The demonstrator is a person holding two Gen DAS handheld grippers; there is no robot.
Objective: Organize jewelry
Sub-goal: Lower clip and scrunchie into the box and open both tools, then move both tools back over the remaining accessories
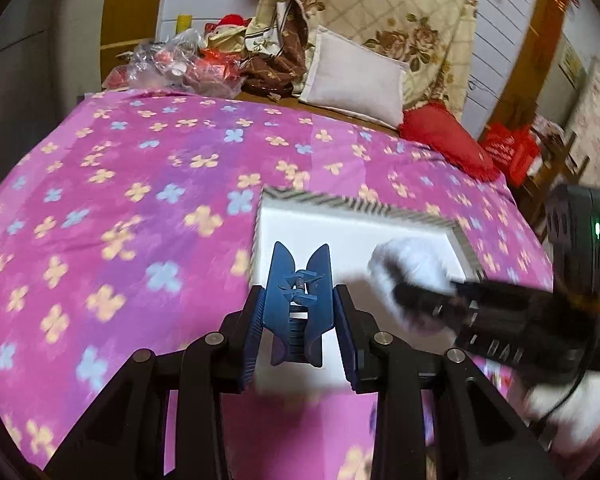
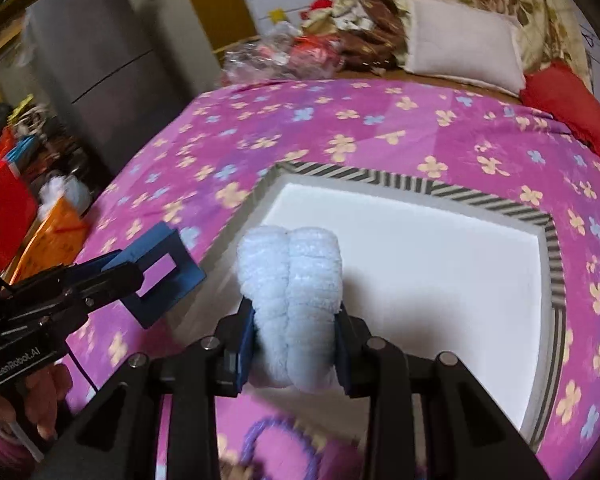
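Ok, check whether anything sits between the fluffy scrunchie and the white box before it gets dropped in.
Nothing visible blocks it. The right tool holds the pale blue fluffy scrunchie just over the near left part of the white box, whose interior shows bare. The left tool, gripping a blue hair clip, is off to the left beside the box.

A: that bedsheet (image 2: 380, 128) is loud lol, magenta-purple with cream and pale blue flowers
B: yep. tray (image 2: 416, 184) is white inside, black-and-white striped rim. Centre frame: fluffy light-blue scrunchie (image 2: 290, 276). Dark blue hair claw (image 1: 298, 304), red cushion (image 1: 446, 136) upper right.
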